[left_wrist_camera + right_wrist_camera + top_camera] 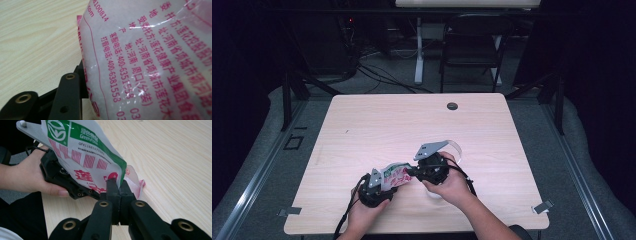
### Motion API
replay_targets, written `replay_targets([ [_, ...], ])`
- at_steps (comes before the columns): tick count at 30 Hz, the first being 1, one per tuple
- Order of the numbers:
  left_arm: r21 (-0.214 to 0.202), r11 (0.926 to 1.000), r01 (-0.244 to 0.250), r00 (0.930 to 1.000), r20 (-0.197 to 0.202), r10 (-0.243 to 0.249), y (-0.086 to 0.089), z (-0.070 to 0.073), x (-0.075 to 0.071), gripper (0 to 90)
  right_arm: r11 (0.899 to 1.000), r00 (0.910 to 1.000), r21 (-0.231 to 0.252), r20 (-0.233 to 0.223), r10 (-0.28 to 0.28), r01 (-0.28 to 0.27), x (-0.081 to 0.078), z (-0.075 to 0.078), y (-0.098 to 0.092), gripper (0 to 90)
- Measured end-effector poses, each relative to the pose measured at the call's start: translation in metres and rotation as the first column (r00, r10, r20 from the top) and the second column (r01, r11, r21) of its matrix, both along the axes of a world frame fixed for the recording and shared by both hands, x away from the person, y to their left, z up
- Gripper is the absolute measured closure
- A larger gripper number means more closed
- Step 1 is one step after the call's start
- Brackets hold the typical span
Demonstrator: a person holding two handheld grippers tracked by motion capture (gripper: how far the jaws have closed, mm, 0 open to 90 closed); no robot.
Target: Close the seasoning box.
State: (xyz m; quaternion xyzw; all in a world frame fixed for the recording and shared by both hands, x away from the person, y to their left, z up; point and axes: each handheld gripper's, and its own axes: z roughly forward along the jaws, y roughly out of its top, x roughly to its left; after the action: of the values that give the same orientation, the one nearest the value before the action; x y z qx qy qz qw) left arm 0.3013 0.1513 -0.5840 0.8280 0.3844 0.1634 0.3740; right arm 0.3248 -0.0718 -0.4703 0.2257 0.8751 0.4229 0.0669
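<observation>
A white plastic bag [395,175] with red and green print, filled with white grains, hangs just above the table between my two grippers. My left gripper [383,183] has the bag [150,55] between its jaws. One black finger [68,95] lies against the film and the other is hidden behind it. My right gripper [117,187] is shut on a lower corner of the bag [85,152], its pads pinched together on the film. In the high view the right gripper [414,172] meets the bag from the right. The left gripper's black body [57,176] sits in a hand behind the bag.
The light wooden table [377,125] has a dark grommet [452,106] near its far edge. A white round container [456,148] is mostly covered by my right hand. A folding chair [472,45] and cables stand on the floor beyond the table.
</observation>
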Motion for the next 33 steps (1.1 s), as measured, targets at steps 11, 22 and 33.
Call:
replay_targets([
  [11,0.052,0.9986,0.007,0.9998,0.018,-0.008,0.0,0.009,-0.001,59.5,1.0,1.0,0.004,0.005,0.002,-0.002,-0.001,0.003,-0.003,89.9],
  [22,0.108,0.9942,-0.005,0.9968,0.08,-0.004,0.001,0.019,-0.002,60.0,1.0,0.9999,0.026,0.012,0.005,-0.006,-0.003,0.006,-0.005,85.9],
  [33,0.138,0.9905,-0.002,0.9917,0.128,-0.016,-0.001,0.027,0.0,60.5,0.999,0.9998,0.047,0.019,-0.002,0.001,-0.007,0.009,-0.012,80.2],
])
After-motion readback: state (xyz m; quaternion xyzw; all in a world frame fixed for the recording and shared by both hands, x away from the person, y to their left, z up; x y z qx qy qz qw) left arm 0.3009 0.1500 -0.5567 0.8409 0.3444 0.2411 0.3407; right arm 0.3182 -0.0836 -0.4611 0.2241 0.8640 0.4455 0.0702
